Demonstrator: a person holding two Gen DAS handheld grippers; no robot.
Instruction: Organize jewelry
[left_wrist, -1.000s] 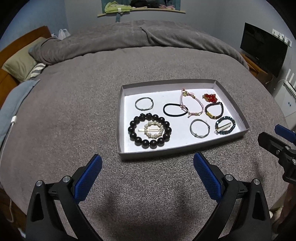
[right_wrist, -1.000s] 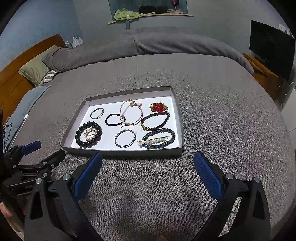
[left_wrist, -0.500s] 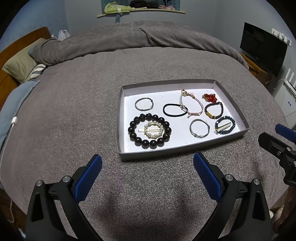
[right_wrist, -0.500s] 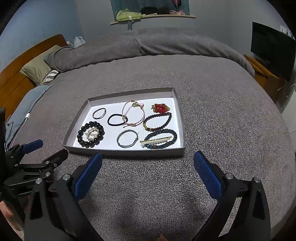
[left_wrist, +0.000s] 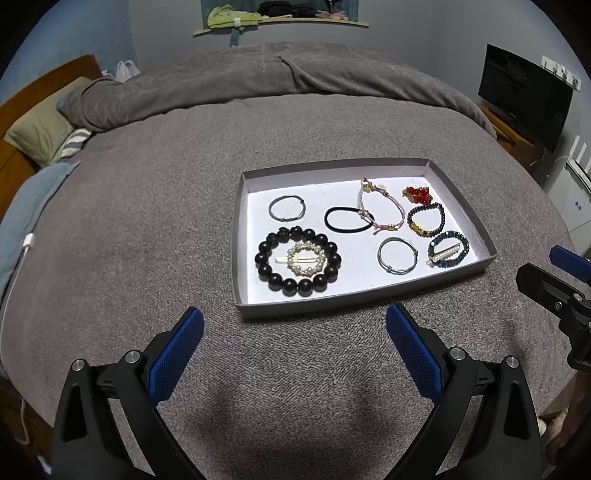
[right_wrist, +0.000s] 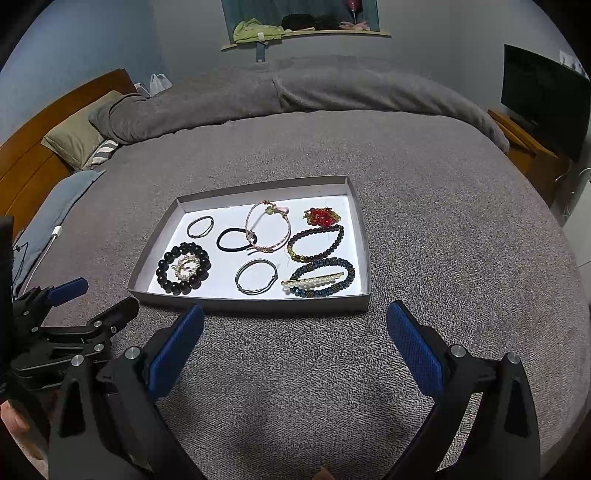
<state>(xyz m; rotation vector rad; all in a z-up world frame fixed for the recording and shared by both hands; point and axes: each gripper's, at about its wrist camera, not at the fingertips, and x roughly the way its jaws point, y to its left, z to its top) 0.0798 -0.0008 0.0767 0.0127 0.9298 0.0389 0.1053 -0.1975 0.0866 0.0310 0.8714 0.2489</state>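
A shallow grey cardboard tray (left_wrist: 480, 236) (right_wrist: 364, 258) lies on the bed and holds several pieces of jewelry. A black bead bracelet (left_wrist: 297, 261) (right_wrist: 183, 268) circles a round pearl clip. There are also a black hair tie (left_wrist: 348, 219), a pink cord bracelet (right_wrist: 267, 231), two wire bangles, a red charm (right_wrist: 321, 216), a dark bead bracelet (right_wrist: 314, 243) and a blue bead bracelet under a pearl hair clip (right_wrist: 313, 282). My left gripper (left_wrist: 294, 349) and my right gripper (right_wrist: 295, 345) are both open and empty, just in front of the tray's near wall.
The tray rests on a grey blanket (left_wrist: 147, 221). Pillows (left_wrist: 40, 133) and a wooden headboard are at the far left, with a white cable (left_wrist: 26, 247). A TV (left_wrist: 524, 96) on a wooden stand is at the right. A shelf with clothes hangs on the back wall.
Both grippers have pulled back slightly from the tray and stay open. The jewelry has not moved.
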